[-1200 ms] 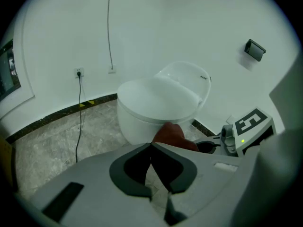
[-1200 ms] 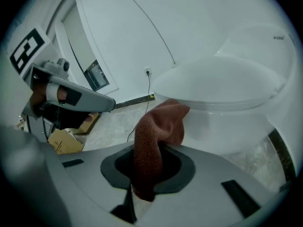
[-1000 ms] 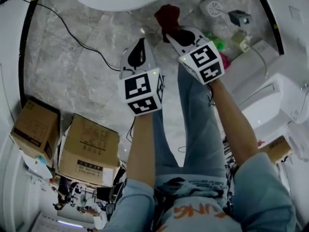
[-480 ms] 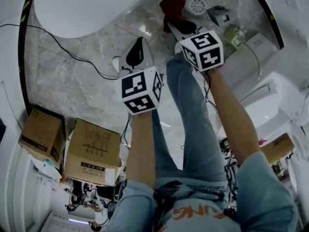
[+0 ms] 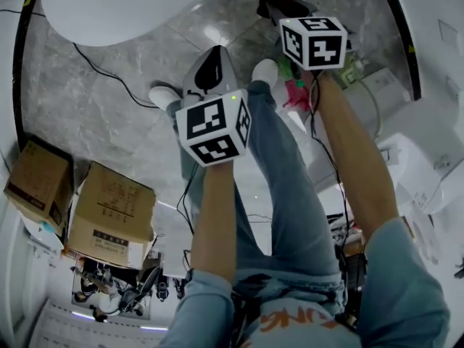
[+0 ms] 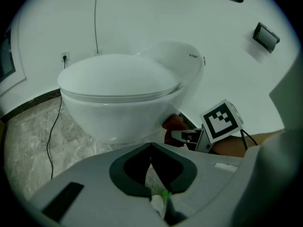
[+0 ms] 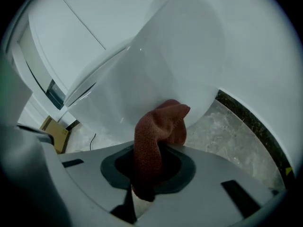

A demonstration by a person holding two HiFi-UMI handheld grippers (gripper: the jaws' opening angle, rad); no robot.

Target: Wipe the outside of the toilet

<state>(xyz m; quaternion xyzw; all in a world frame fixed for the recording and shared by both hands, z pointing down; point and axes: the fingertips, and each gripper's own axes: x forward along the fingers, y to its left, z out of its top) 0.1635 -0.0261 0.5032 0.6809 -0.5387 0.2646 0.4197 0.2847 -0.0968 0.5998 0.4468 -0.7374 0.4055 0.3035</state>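
My right gripper (image 7: 147, 176) pinches the cloth (image 7: 158, 126), soft and limp, by one end. My left gripper (image 6: 151, 162) is pressed together, empty. The toilet (image 7: 156, 60) looks hard and slick.

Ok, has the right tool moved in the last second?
Yes. The right tool went forward: its cube was beside the green and pink floor items and is now beyond them, towards the toilet.

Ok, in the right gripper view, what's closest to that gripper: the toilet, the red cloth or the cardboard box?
1. Red cloth, held in the right gripper's fingers.
2. Toilet, just behind the cloth.
3. Cardboard box, far back on the left.
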